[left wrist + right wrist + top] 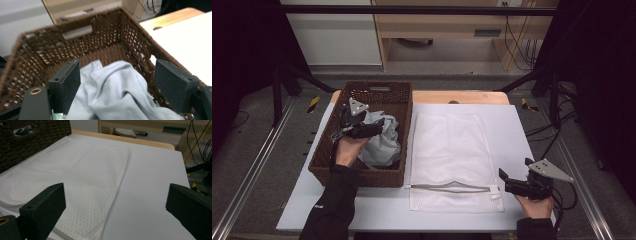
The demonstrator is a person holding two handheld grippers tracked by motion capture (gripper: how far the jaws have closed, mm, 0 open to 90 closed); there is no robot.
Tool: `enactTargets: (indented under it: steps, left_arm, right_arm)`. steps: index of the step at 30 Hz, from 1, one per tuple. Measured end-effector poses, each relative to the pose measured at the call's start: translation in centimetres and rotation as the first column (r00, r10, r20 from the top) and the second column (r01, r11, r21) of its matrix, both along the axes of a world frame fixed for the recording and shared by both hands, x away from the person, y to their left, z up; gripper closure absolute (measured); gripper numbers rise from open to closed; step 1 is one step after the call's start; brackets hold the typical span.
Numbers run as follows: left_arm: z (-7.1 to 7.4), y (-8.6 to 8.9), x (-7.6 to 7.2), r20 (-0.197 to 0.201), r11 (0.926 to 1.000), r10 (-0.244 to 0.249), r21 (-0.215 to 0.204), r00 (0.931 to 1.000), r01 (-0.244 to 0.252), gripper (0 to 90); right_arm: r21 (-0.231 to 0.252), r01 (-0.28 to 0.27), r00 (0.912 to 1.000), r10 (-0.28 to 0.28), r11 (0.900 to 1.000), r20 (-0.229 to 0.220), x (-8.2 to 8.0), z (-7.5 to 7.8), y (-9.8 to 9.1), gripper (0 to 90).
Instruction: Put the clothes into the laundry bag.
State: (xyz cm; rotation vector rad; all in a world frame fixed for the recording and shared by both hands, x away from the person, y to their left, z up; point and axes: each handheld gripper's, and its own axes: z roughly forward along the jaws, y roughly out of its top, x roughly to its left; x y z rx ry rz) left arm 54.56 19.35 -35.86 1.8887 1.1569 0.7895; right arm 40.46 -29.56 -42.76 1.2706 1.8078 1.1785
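We have the left gripper (371,126) down inside the brown wicker basket (398,172), its jaws spread wide on either side of the light grey garment (382,145). In the left gripper view the garment (117,95) bunches up right between the two black pads (68,85), and we cannot tell whether either pad touches the cloth. The garment lies crumpled in the near right part of the basket (37,50), against its wall.

Over on the right, the right gripper (507,180) hovers low by the near right corner of the white mesh laundry bag (452,145), jaws also wide apart with nothing between them. In the right gripper view we look across the bag (82,175), lying flat, its zipper edge towards the person.

Basket and bag sit side by side, touching, on a white tabletop (512,125) with a wooden edge at the far side. Beyond it we see grey floor, a pale wooden cabinet (447,25) and cables hanging at the right.
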Motion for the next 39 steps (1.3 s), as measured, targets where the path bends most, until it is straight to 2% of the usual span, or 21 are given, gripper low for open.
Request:
enactTargets:
  steps: [3,5,10,12,17,20,22,26,29,39]
  left_arm:
    - [-0.8,-0.2,0.4,-0.041,0.9990,0.009,0.045,0.9991,-0.007,21.4]
    - [-1.2,-0.1,0.6,-0.072,0.9988,0.008,0.048,0.9974,-0.005,21.4]
    - [-2.3,0.2,1.0,-0.139,0.9989,0.003,0.046,0.9903,0.003,21.2]
    - [-2.5,0.3,1.1,-0.172,0.9992,-0.006,0.038,0.9851,0.013,21.0]
    - [-3.1,0.7,1.3,-0.221,0.9995,-0.023,0.014,0.9749,0.027,19.8]
    - [-3.2,0.6,1.0,-0.208,0.9995,-0.027,0.010,0.9777,0.030,19.7]
    - [-3.4,0.5,1.0,-0.222,0.9988,-0.022,0.037,0.9749,0.031,18.9]
    - [-3.7,0.3,1.2,-0.237,0.9978,-0.023,0.054,0.9712,0.037,20.3]
    - [-4.0,0.2,1.3,-0.265,0.9966,-0.014,0.075,0.9641,0.035,20.8]
    - [-5.2,-0.3,1.9,-0.318,0.9887,0.001,0.143,0.9480,0.046,22.8]
  right_arm:
    - [-0.006,0.005,1.0000,-0.005,1.0000,-0.003,0.0,0.0,0.0,3.1]
    - [-0.007,0.006,1.0000,-0.006,1.0000,-0.004,0.0,0.0,-0.1,3.0]
    - [-0.004,0.008,1.0000,-0.008,1.0000,-0.003,0.0,0.0,-0.1,2.8]
    - [-0.003,0.010,1.0000,-0.010,0.9999,-0.001,0.0,0.0,-0.1,2.8]
    - [-0.007,0.012,0.9998,-0.012,0.9999,-0.015,0.1,-0.2,-0.1,2.8]
    - [-0.007,0.015,0.9997,-0.015,0.9999,-0.018,0.2,-0.3,-0.1,2.8]
    - [-0.007,0.012,0.9998,-0.012,0.9999,-0.014,0.1,-0.2,-0.1,2.8]
    - [0.000,0.016,0.9998,-0.016,0.9999,-0.015,0.1,-0.2,-0.2,2.8]
    - [0.002,0.015,0.9997,-0.015,0.9999,-0.018,0.1,-0.3,-0.3,2.8]
    - [-0.004,0.020,0.9997,-0.020,0.9998,-0.016,0.1,-0.3,-0.3,2.4]
